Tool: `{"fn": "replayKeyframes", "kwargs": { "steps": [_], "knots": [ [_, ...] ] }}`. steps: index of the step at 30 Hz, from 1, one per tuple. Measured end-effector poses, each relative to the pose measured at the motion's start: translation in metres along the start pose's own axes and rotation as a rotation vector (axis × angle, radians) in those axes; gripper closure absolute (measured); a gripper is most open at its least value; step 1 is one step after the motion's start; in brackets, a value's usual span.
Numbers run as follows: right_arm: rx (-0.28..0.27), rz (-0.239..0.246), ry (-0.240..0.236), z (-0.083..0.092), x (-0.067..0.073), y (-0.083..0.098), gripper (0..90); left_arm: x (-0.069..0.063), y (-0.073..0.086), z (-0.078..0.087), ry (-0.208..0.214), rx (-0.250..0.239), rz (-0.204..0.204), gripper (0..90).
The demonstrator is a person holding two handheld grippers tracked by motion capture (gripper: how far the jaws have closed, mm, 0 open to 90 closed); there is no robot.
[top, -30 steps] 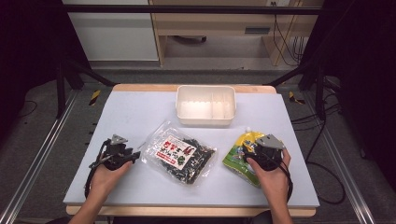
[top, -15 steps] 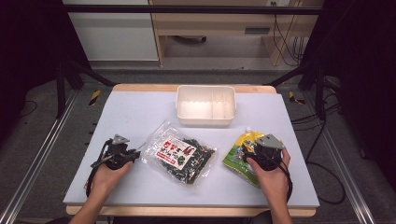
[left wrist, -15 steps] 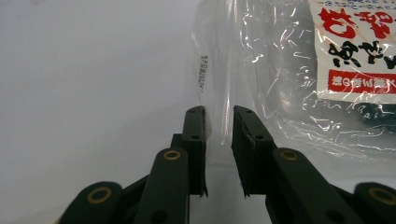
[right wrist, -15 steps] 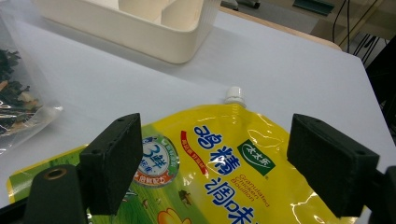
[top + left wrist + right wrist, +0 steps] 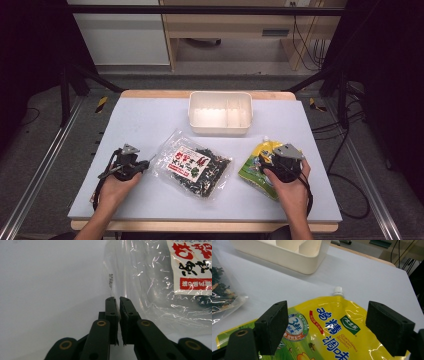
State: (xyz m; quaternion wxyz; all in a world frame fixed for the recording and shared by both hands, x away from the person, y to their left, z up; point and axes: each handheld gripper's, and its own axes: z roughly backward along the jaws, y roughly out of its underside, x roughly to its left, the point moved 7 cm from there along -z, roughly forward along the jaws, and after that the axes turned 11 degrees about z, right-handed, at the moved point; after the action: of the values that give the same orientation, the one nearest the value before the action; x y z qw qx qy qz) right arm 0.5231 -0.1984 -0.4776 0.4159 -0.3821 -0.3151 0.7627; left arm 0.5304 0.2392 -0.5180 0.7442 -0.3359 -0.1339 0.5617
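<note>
The left gripper [image 5: 117, 300] had just been closing at the edge of a clear bag of dark dried food [image 5: 192, 165] lying mid-table, its jaws all but together. Whether the thin film was actually caught between them was hard to tell from the left gripper view; the bag's seam appeared to run right at the tips.

The right gripper [image 5: 327, 327] hovered with its jaws wide apart over a yellow spouted seasoning pouch [image 5: 257, 164], holding nothing.

A divided white bin [image 5: 220, 127] stood beyond both packs on the white table [image 5: 150, 115].

The risk lay in the left grip: a pinch on slippery plastic so near the margin could slide off on lifting, or tear the seam under the contents' weight. The flat pouch might likewise dodge the right jaws.
</note>
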Motion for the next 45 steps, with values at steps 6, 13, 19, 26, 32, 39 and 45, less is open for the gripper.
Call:
{"fn": "replayKeyframes", "kwargs": {
  "steps": [6,13,19,26,32,39,45],
  "knots": [
    [0.000,0.001,-0.001,0.000,0.000,0.000,18.9,-0.001,0.000,-0.002,-0.011,0.008,-0.002,80.7],
    [0.001,0.003,-0.002,0.000,0.001,0.000,18.9,0.000,0.001,-0.004,-0.007,0.015,0.012,80.5],
    [0.004,0.005,-0.001,0.000,0.001,0.000,18.9,0.001,0.002,-0.004,-0.002,0.026,0.002,88.4],
    [0.000,0.007,-0.002,0.000,0.001,-0.001,19.0,0.002,-0.001,0.001,0.000,0.005,-0.002,89.7],
    [-0.007,0.020,-0.002,0.002,0.004,-0.002,19.1,0.004,-0.012,0.019,0.050,-0.068,0.018,89.8],
    [-0.027,0.058,-0.008,0.005,0.015,-0.010,19.3,0.007,-0.020,0.032,0.090,-0.091,0.009,89.9],
    [-0.044,0.071,-0.023,0.006,0.021,-0.017,19.3,0.002,-0.022,0.033,0.108,-0.088,0.002,89.9]
  ]
}}
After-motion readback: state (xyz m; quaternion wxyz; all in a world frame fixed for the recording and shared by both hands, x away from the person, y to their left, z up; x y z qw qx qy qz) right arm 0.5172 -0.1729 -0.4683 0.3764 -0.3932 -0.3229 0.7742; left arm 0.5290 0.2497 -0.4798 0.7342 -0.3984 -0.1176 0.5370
